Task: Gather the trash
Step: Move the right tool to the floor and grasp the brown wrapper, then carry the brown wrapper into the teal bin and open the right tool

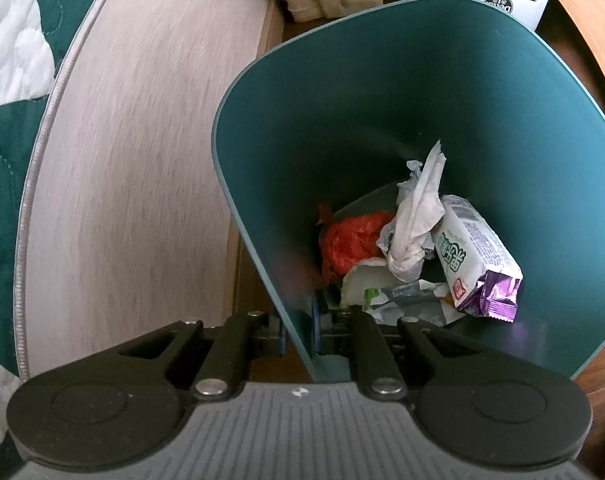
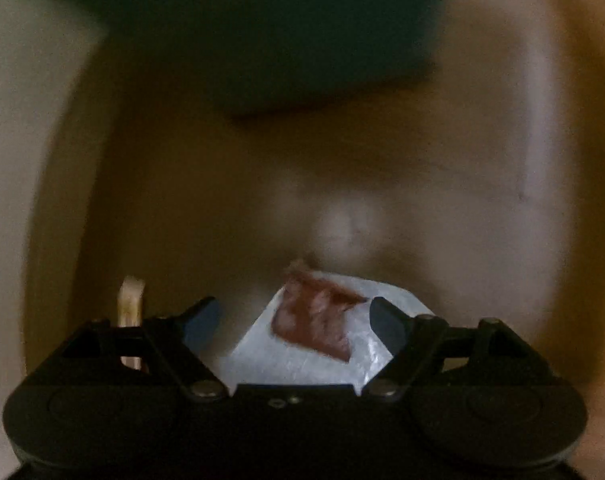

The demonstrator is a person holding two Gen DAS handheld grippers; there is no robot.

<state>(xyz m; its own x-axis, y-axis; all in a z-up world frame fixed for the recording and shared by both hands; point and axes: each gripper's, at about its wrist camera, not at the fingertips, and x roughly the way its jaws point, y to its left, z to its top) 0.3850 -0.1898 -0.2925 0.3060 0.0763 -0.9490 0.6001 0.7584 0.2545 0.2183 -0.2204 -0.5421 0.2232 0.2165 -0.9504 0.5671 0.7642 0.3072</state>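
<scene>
Two tongs, smooth teal bin (image 1: pixel 382 92), crumpled tissue (image 1: pixel 416 216)

One teal bin (image 1: pixel 382 92) is counted ahead of the left fingers. Inside it: one red crumpled bag (image 1: pixel 348 242), one knotted white tissue (image 1: pixel 416 220), one purple-ended snack wrapper (image 1: pixel 478 256). Between the right fingers: one clear packet (image 2: pixel 314 344). One stick (image 2: pixel 131 300) lies left of them.

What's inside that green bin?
The green bin holds a crumpled white tissue, red plastic, a purple-ended snack wrapper and flattened packaging. Anything beneath them is covered.
</scene>
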